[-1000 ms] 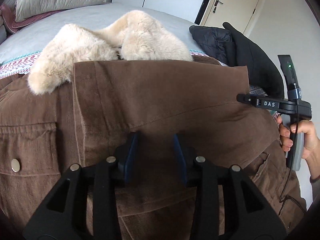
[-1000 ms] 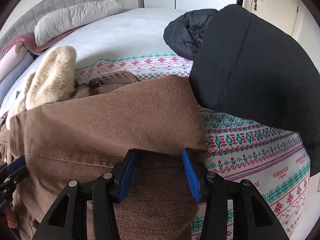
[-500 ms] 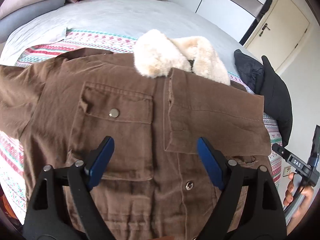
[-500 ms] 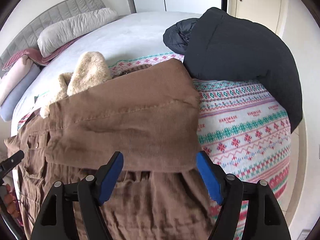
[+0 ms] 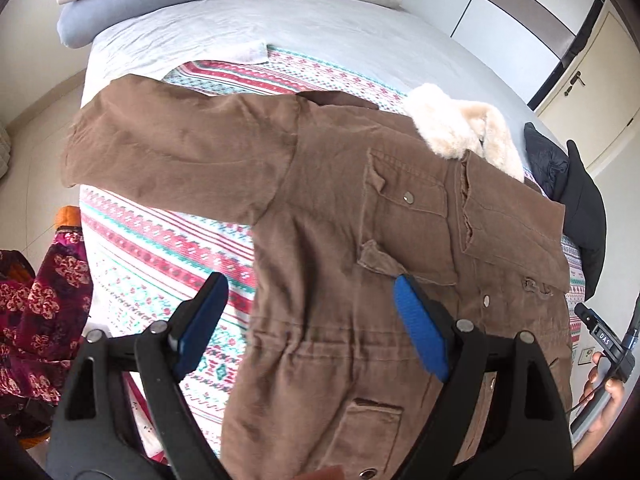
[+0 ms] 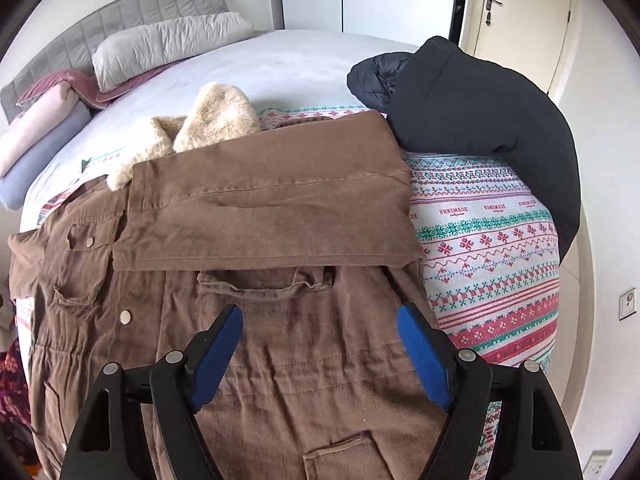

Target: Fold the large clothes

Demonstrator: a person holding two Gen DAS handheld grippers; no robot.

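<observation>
Patterned bedspread [image 5: 168, 248] is covering the near end of a grey bed [image 6: 320, 60], and the brown jacket [image 5: 340, 240] is lying face up across it, fleece collar [image 5: 464, 132] toward the pillows; one sleeve [image 6: 272, 208] is already lying folded across the chest, the other sleeve [image 5: 176, 152] is stretching out flat to the side; the left gripper [image 5: 308, 328] and right gripper [image 6: 320, 356] are both hovering above the cloth, jaws having just been opening, now spread wide and gripping nothing; judging by this, the outstretched sleeve is waiting next, calling for a pinch near its cuff; a dark coat [image 6: 480, 108] is lying beside the jacket.
</observation>
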